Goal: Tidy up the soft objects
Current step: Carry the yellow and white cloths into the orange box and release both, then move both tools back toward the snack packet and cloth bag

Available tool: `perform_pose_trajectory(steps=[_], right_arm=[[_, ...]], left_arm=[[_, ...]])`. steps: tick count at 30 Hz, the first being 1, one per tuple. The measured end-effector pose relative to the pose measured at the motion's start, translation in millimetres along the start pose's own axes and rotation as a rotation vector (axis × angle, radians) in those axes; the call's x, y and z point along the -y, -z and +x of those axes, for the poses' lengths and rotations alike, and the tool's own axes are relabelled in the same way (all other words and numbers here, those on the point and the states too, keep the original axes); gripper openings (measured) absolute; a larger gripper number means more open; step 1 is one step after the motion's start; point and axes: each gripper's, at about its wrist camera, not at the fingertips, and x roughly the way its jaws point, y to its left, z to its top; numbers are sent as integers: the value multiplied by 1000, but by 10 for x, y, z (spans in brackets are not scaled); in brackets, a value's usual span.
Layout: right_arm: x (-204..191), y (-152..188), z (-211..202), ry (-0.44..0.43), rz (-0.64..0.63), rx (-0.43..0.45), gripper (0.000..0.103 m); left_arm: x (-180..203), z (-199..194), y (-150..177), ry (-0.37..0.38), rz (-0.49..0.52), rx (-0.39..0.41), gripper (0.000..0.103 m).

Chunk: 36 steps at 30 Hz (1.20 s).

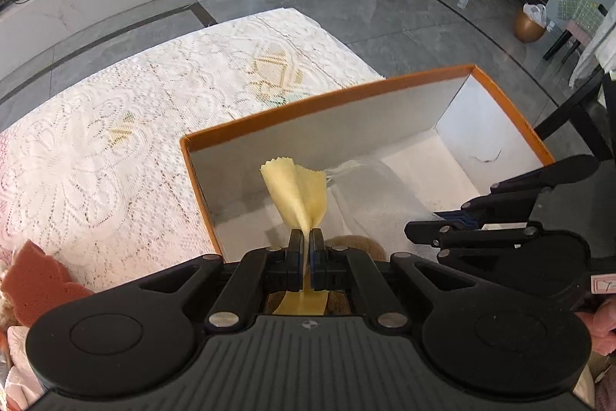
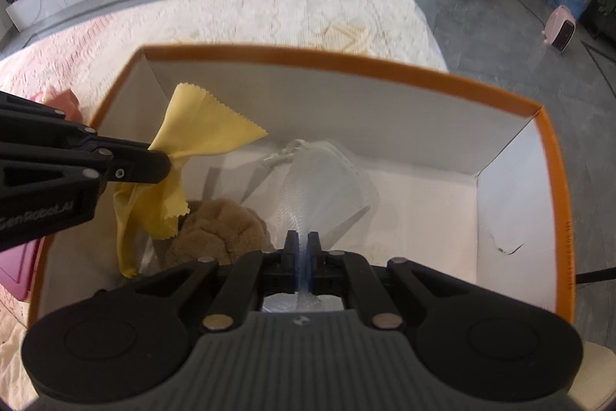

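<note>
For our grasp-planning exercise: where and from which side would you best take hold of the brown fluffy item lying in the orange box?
Grip the brown fluffy item across its rounded upper bulge, coming from straight above. It lies low on the floor of the box near the walls, so a sideways approach looks blocked, and its soft pile should compress between the pads.

both grippers angle steeply downward, side by side. the left gripper [image 1: 307,237] has its jaws pinched together, and the right gripper [image 2: 303,249] is likewise clamped tight.

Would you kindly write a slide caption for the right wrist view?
Right gripper holds a clear mesh bag over the orange-rimmed box; left gripper holds a yellow cloth.
</note>
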Motion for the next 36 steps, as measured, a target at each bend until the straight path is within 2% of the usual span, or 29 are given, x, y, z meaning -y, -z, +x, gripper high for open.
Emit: perform_pose_trajectory(steps=[2, 3, 4, 5, 7, 10, 15, 16, 23, 29, 36], right_arm=[[7, 4, 12, 4, 1, -7, 8], [8, 7, 9, 4, 0, -4, 9], [2, 12, -8, 5, -6, -2, 14], [-2, 17, -27, 9, -12, 3, 28], [-18, 21, -73, 27, -35, 17, 42], [-25, 25, -183, 45, -52, 32, 43], [-28, 63, -437, 51, -40, 69, 48], [-45, 68, -489, 57, -36, 79, 52], [-292, 296, -1004, 53, -8, 163, 60], [-706, 551, -1435, -10, 9, 257, 61], [-1401, 774, -1667, -78, -34, 348, 61]], left_arm=[[-2, 10, 4, 8, -1, -8, 8], [-9, 8, 9, 14, -7, -7, 18], [-23, -1, 22, 31, -16, -3, 24], [-41, -17, 35, 46, -29, 6, 33], [-60, -68, 58, 65, -50, 24, 39], [-47, -191, 70, 64, -54, 64, 40], [-68, -543, 126, 124, -99, 145, 43], [-62, -618, 139, 122, -102, 162, 43], [-97, -1163, 409, 116, -125, 265, 43], [-242, -1620, 815, 63, -166, 352, 43], [-590, -1979, 1322, -32, -243, 380, 43]])
